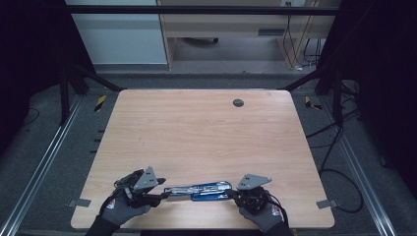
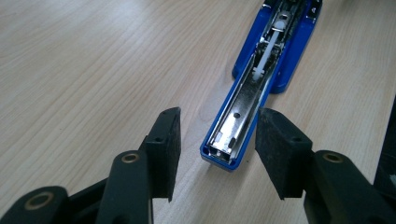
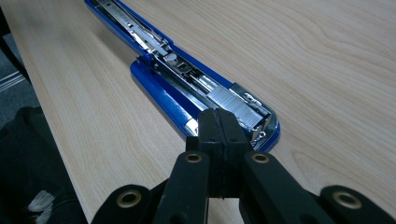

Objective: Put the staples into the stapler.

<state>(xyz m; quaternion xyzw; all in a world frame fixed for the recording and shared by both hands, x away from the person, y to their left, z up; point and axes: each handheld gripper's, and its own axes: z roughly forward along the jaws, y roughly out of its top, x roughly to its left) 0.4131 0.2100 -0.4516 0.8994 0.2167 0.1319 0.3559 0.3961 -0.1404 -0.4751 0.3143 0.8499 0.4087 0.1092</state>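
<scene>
A blue stapler [image 1: 199, 189] lies swung open flat along the table's front edge, its metal channels facing up. My left gripper [image 1: 163, 190] is at its left end, held by a gloved hand. In the left gripper view the stapler's open rail end [image 2: 233, 126] sits between the spread jaws of that gripper [image 2: 218, 119]; the left pad stands clear of it and the right pad is close beside it. My right gripper [image 1: 231, 194] is at the other end. Its jaws [image 3: 218, 114] are pressed together, tips over the stapler's head [image 3: 187, 88] by a strip of staples [image 3: 231, 105].
The wooden table [image 1: 206, 132] has a dark round grommet [image 1: 238, 103] near its far edge. Black frame posts stand at both far corners, and cables [image 1: 339, 172] trail on the floor to the right. A desk stands beyond the table.
</scene>
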